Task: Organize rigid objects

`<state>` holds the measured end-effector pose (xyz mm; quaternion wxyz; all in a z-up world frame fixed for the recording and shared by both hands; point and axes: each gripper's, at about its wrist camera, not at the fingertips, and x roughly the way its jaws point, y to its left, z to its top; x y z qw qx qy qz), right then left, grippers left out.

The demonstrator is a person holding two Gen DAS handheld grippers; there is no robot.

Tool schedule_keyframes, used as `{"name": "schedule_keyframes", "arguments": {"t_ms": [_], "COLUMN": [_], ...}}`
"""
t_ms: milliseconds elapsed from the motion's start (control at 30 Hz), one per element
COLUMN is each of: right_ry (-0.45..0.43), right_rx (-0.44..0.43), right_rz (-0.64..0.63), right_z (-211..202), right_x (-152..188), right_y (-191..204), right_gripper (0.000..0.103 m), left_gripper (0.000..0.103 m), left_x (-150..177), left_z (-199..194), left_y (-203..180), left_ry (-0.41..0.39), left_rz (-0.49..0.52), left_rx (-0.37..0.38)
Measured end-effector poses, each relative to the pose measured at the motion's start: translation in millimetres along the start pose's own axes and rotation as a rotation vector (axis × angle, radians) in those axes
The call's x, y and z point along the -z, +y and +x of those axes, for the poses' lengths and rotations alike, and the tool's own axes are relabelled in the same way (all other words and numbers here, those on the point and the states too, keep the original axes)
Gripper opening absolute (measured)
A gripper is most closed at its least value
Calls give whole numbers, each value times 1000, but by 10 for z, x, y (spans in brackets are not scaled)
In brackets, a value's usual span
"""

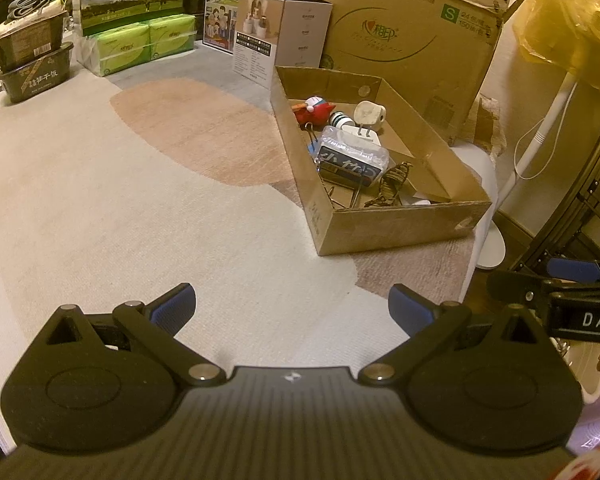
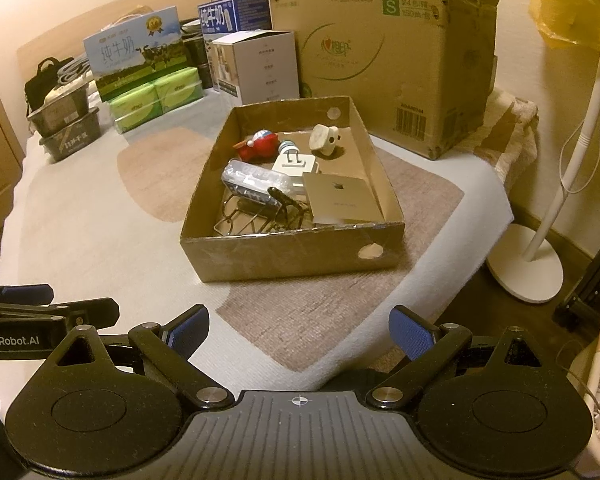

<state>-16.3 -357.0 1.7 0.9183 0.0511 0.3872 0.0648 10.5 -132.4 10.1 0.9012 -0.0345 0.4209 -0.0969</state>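
Note:
A shallow cardboard box (image 2: pixel 284 252) (image 1: pixel 400 226) sits on the carpeted surface. Inside lie a red toy figure (image 2: pixel 260 148) (image 1: pixel 314 111), a cream round plug (image 2: pixel 324 140) (image 1: pixel 370 114), a white charger (image 2: pixel 296 165) (image 1: pixel 360 136), a clear pack with blue label (image 2: pixel 252 182) (image 1: pixel 350 160), a small beige box (image 2: pixel 338 196), wire clips (image 2: pixel 256 216) and a woven brown piece (image 1: pixel 392 184). My left gripper (image 1: pixel 292 308) is open, low and left of the box, holding nothing. My right gripper (image 2: pixel 298 330) is open in front of the box, holding nothing.
A large carton (image 2: pixel 380 60) stands behind the box. Milk cartons (image 2: pixel 136 52), green tissue packs (image 2: pixel 156 98), a white product box (image 2: pixel 256 66) and stacked black tubs (image 2: pixel 68 128) line the far side. A fan stand (image 2: pixel 540 256) is at the right, off the carpet's edge.

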Motion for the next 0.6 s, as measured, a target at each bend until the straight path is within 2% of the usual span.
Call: {"name": "schedule_keyframes", "arguments": {"t_ms": [600], "right_ry": [1], "right_rx": [0], "right_rz": [1], "right_z": [0], "right_x": [-6], "right_y": [-2], "right_gripper": [96], "left_gripper": [102], "left_x": [-13], "left_z": [-6], "left_y": [-10], "left_ry": [-18], "left_rz": [-12], "left_rx": [-7]}}
